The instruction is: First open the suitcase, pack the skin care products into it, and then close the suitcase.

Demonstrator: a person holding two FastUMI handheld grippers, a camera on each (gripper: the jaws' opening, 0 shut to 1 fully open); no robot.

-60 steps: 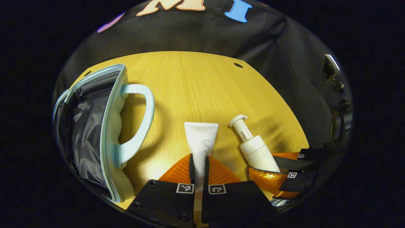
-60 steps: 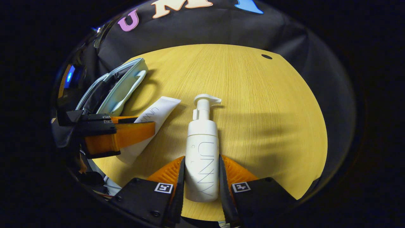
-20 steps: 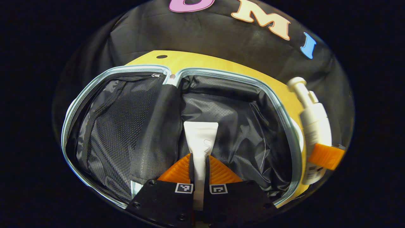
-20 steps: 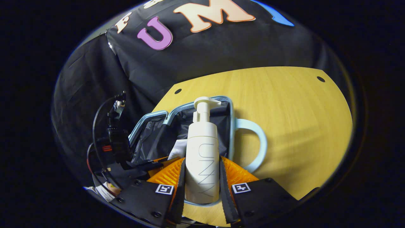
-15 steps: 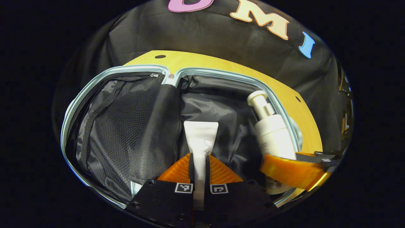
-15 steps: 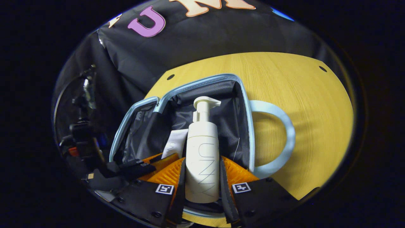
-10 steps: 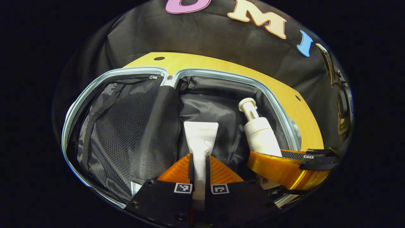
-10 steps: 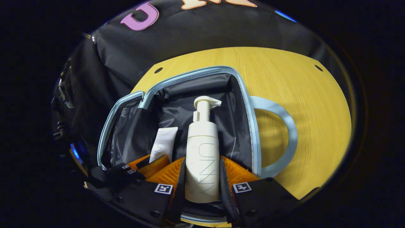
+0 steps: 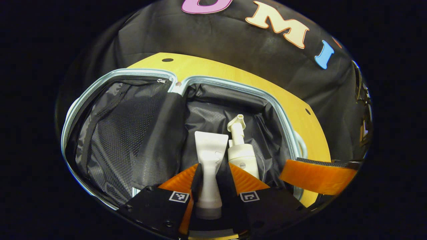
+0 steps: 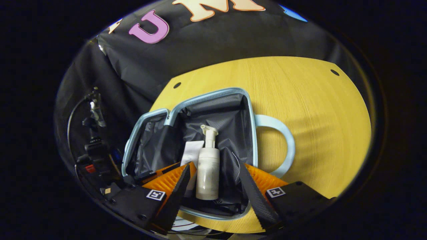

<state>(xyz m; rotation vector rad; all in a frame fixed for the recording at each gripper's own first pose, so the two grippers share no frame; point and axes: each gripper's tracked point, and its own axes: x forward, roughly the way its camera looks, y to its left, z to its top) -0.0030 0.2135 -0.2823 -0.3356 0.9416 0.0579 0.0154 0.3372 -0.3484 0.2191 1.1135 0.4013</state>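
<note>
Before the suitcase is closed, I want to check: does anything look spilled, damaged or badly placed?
Nothing stands out. The tube and pump bottle lie side by side inside the open suitcase, with no spill visible.

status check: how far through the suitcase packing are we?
Done: the suitcase lies open on the table, and the pump bottle and tube lie side by side in its right half. In hand: nothing; the left gripper and right gripper both stand open over the products, fingers clear of them. Left: closing the suitcase.
</note>
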